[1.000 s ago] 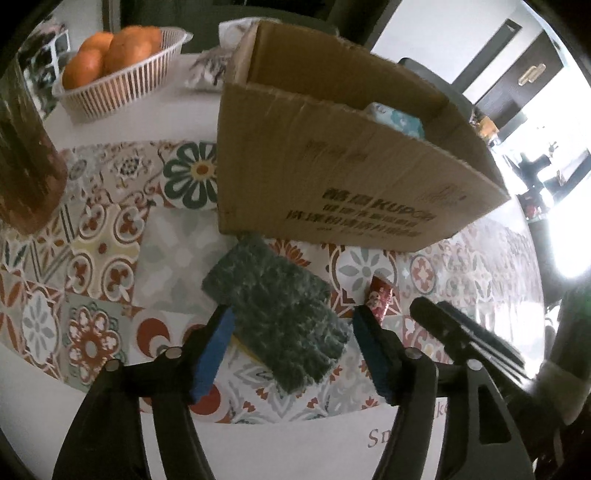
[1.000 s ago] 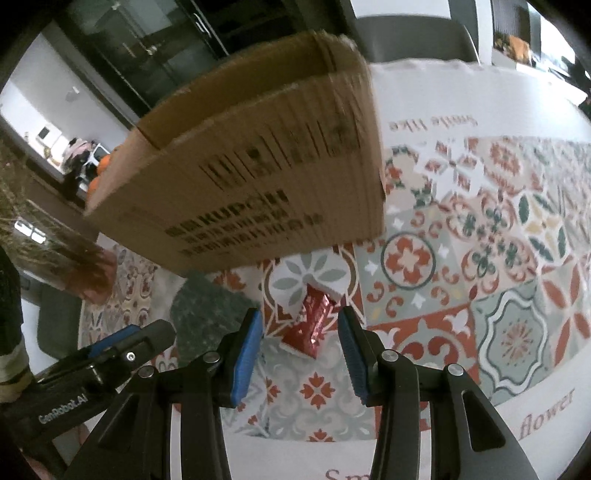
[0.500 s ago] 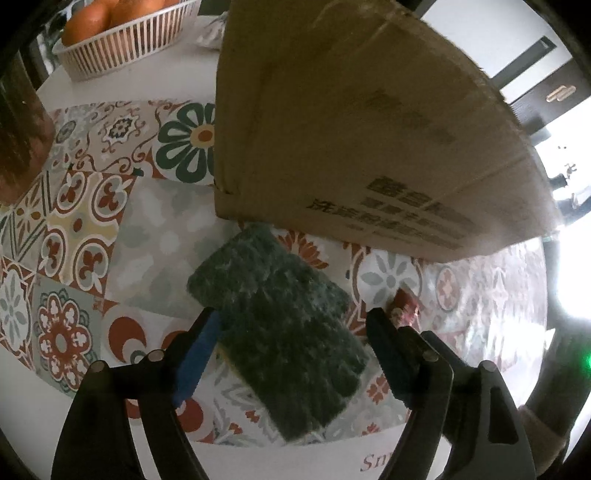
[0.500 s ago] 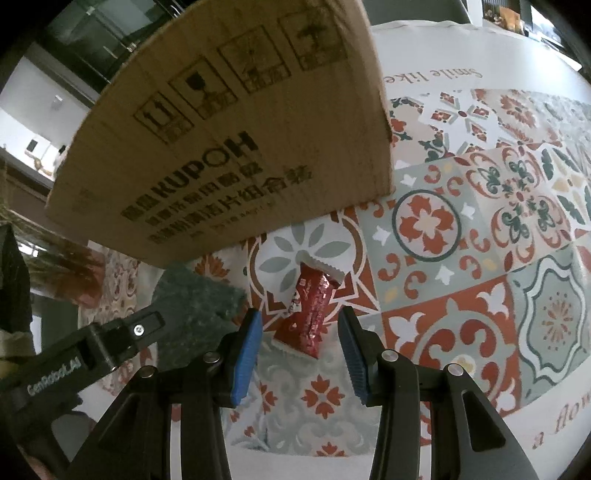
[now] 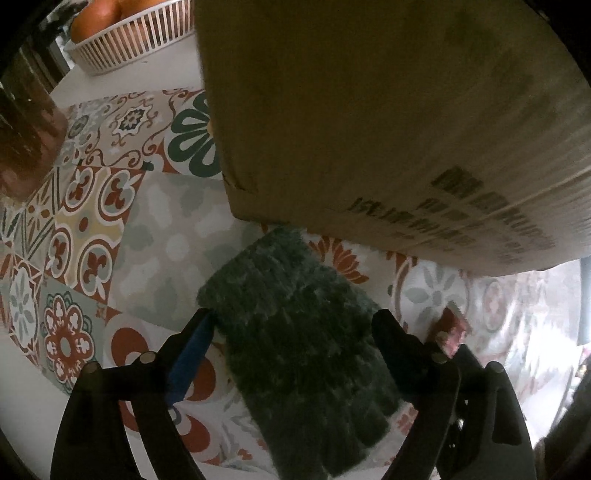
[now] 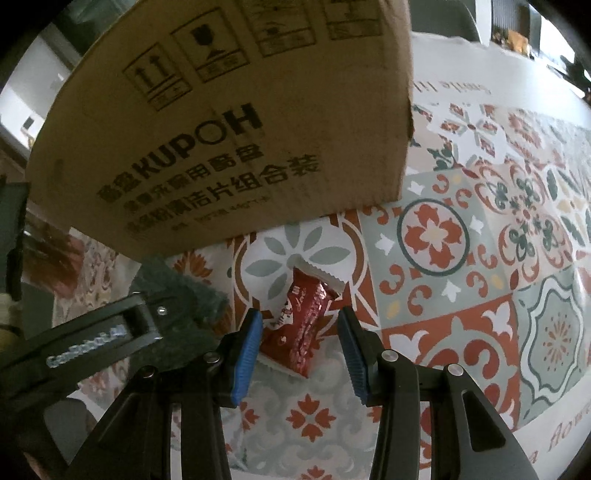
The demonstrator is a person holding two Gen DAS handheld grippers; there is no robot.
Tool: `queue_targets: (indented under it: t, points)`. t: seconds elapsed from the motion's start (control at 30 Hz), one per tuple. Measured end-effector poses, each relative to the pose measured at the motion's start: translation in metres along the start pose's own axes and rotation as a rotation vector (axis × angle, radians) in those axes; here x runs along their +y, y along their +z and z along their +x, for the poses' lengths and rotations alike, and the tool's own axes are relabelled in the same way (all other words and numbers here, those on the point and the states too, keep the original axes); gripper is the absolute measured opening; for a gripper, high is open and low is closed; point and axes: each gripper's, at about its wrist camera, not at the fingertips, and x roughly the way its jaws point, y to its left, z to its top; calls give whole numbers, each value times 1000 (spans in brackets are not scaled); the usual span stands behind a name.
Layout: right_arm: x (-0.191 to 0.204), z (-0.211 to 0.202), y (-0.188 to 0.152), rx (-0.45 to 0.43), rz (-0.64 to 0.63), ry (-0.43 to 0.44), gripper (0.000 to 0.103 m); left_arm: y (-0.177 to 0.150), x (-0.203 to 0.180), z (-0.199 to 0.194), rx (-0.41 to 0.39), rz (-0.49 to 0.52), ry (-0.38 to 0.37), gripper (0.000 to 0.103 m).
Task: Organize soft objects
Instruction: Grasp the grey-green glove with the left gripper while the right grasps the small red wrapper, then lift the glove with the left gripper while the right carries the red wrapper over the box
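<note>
A dark green knitted glove (image 5: 303, 339) lies flat on the patterned tablecloth in front of a brown cardboard box (image 5: 388, 110). My left gripper (image 5: 295, 332) is open, low over the glove, its fingers either side of it. A red snack packet (image 6: 306, 325) lies to the right of the glove; it also shows in the left wrist view (image 5: 452, 328). My right gripper (image 6: 301, 336) is open with its blue pads either side of the packet. The glove (image 6: 173, 295) and the left gripper's body (image 6: 85, 339) show at the left of the right wrist view. The box (image 6: 229, 118) fills the top.
A white basket of oranges (image 5: 133, 33) stands at the back left. A brown glass vase (image 5: 26, 118) stands at the left edge. The tablecloth (image 6: 498, 240) stretches to the right of the box.
Both grippers have moved down and forward towards the table. The left now straddles the glove, the right straddles the red packet. The box looms closer and hides its inside.
</note>
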Motion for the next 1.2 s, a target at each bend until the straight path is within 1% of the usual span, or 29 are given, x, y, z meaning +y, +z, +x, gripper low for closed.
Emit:
queue_targets:
  t: [0.03, 0.1, 0.13, 0.17, 0.2, 0.3, 0.37, 0.4, 0.43, 0.47, 0.5, 0.57, 0.67, 0.7, 0.8, 0.9, 0.97, 1.03, 1.1, 1.2]
  points:
    - [2, 0, -1, -7, -14, -6, 44, 0, -2, 3, 2, 4, 14, 90]
    - [3, 1, -2, -20, -27, -16, 41, 0, -5, 9, 13, 13, 26, 92]
    - [4, 2, -3, -28, -34, -22, 36, -1, -7, 12, 15, 19, 35, 92]
    - [4, 2, -3, -31, -36, -22, 28, -1, -11, 14, 7, 31, 45, 93]
    - [1, 3, -3, -36, -38, -32, 25, -2, -16, 17, 6, 37, 53, 93]
    - [-8, 2, -3, -46, -22, -24, 25, -5, -20, 19, -15, 63, 65, 90]
    - [-12, 1, -3, -51, -16, -20, 24, -10, -23, 19, -32, 89, 67, 83]
    - [-14, 1, -4, -55, -16, -14, 24, -13, -23, 17, -40, 95, 63, 80]
    - [-15, 0, -4, -55, -16, -7, 24, -15, -22, 16, -50, 100, 59, 76]
    - [-16, 0, -5, -55, -14, 3, 24, -18, -21, 14, -60, 106, 53, 68]
    - [-18, -1, -6, -53, -11, 8, 24, -20, -16, 11, -67, 114, 45, 64]
    - [-19, -3, -7, -57, -7, 17, 24, -26, -14, 8, -86, 130, 17, 51]
    - [-18, -7, -10, -59, -8, 35, 24, -36, -5, 0, -104, 144, -27, 40]
    - [-18, -10, -11, -62, -9, 41, 24, -45, -8, -3, -108, 148, -42, 39]
    - [-17, -18, -14, -76, -14, 60, 24, -56, -5, -6, -129, 164, -85, 37]
    - [-27, -35, -18, -88, -20, 80, 24, -70, -1, -14, -156, 171, -117, 37]
    - [-29, -43, -22, -102, -23, 92, 24, -82, -3, -30, -190, 181, -126, 37]
    - [-34, -55, -24, -116, -28, 96, 24, -85, 0, -39, -219, 191, -120, 37]
    - [-35, -64, -27, -130, -36, 107, 24, -86, 1, -57, -248, 199, -121, 37]
    - [-37, -77, -33, -145, -43, 126, 24, -82, 5, -67, -280, 211, -131, 37]
